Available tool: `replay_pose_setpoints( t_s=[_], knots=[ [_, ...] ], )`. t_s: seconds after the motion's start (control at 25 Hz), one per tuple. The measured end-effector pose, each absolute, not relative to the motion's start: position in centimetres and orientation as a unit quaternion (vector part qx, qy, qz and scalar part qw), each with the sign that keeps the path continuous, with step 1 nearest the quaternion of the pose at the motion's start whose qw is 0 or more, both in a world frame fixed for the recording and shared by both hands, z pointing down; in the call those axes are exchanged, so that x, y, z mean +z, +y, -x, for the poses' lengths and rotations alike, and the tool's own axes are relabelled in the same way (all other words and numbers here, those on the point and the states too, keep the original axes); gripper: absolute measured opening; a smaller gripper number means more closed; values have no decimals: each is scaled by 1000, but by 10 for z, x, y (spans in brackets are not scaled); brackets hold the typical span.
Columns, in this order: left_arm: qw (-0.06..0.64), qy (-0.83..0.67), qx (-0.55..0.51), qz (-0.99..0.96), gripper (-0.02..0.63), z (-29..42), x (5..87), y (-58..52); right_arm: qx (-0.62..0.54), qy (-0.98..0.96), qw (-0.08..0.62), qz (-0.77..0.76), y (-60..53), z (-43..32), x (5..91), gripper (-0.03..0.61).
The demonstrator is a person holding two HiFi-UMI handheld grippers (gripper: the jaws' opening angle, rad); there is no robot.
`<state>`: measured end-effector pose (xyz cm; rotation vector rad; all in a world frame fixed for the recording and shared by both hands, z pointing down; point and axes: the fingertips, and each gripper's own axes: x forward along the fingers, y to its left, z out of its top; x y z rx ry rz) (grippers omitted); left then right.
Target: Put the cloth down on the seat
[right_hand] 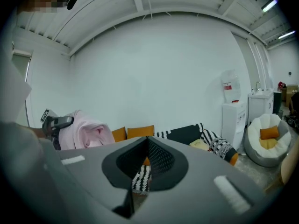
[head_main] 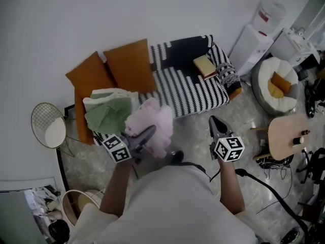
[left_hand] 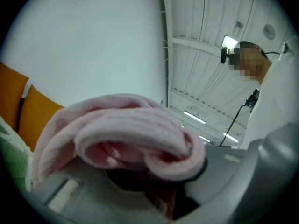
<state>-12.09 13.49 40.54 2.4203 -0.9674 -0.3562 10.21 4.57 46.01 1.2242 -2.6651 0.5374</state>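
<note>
The left hand-held gripper (head_main: 146,135) is clamped on a pink cloth (head_main: 154,120). In the left gripper view the cloth (left_hand: 126,129) bunches in thick folds over and between the jaws, hiding the pads. In the head view the cloth hangs in the air at about 11 o'clock from the person, just off the front edge of the black-and-white striped sofa seat (head_main: 195,93) and not lying on it. At the cloth's 9 o'clock a heap of green cloths (head_main: 107,113) sits on the sofa's end, with two orange cushions (head_main: 129,65) at its 12 o'clock. The right hand-held gripper (head_main: 215,122) is at the cloth's 3 o'clock, well apart from it. Its jaws (right_hand: 145,146) are closed together, with nothing between them.
</note>
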Motion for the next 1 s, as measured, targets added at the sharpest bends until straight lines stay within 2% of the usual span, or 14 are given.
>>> replay_pose_setpoints(
  t_s=[0.4, 1.0],
  knots=[
    [260, -368, -138, -882, 127, 90, 414, 61, 174, -896, 79, -401, -31, -149, 464, 4],
    [251, -362, -128, -888, 127, 67, 421, -15, 182, -895, 103, -394, -85, -166, 482, 3]
  ],
)
